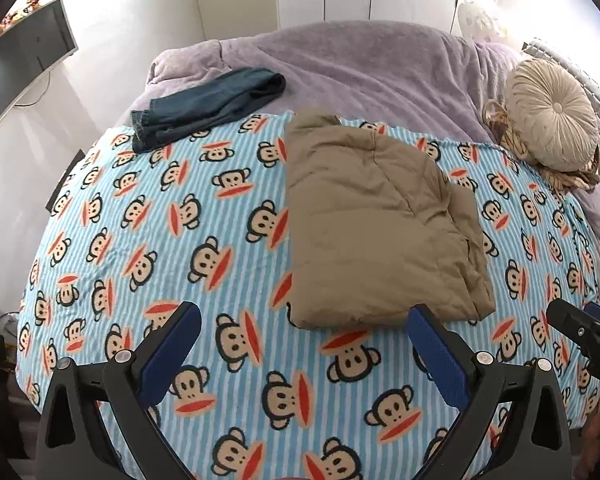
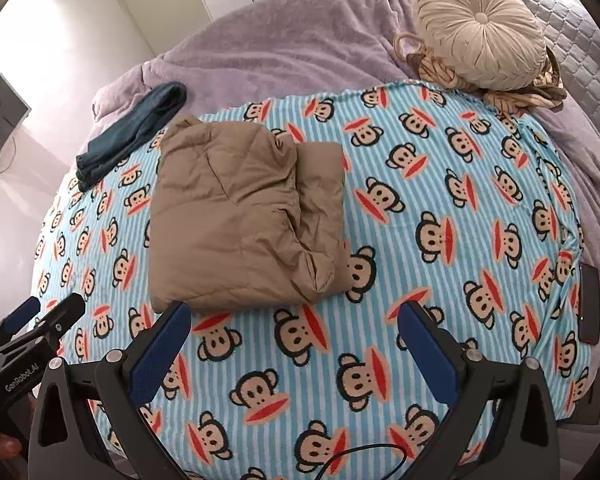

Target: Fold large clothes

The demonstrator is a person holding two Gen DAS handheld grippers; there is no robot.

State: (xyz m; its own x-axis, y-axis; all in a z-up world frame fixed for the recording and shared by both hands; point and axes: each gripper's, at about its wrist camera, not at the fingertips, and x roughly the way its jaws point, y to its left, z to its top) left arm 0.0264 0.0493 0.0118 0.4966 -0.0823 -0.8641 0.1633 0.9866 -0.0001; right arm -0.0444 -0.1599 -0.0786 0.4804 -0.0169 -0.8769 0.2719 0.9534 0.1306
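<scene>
Jacket (image 1: 376, 224), tan and folded, on the monkey blanket (image 1: 204, 256) at 12 o'clock of both tools. Left hand-held gripper (image 1: 305, 342) and right hand-held gripper (image 2: 294, 338) spread wide, empty, above the blanket. Jeans (image 1: 204, 104) at 10 o'clock, cushion (image 2: 480, 32) at 2 o'clock.

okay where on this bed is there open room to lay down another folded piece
The monkey-print blanket lies bare right of the folded tan garment, up to the round cushion and the dark phone-like item. Another bare stretch lies left of it, below the dark blue garment. The cushion corner is crowded.
</scene>
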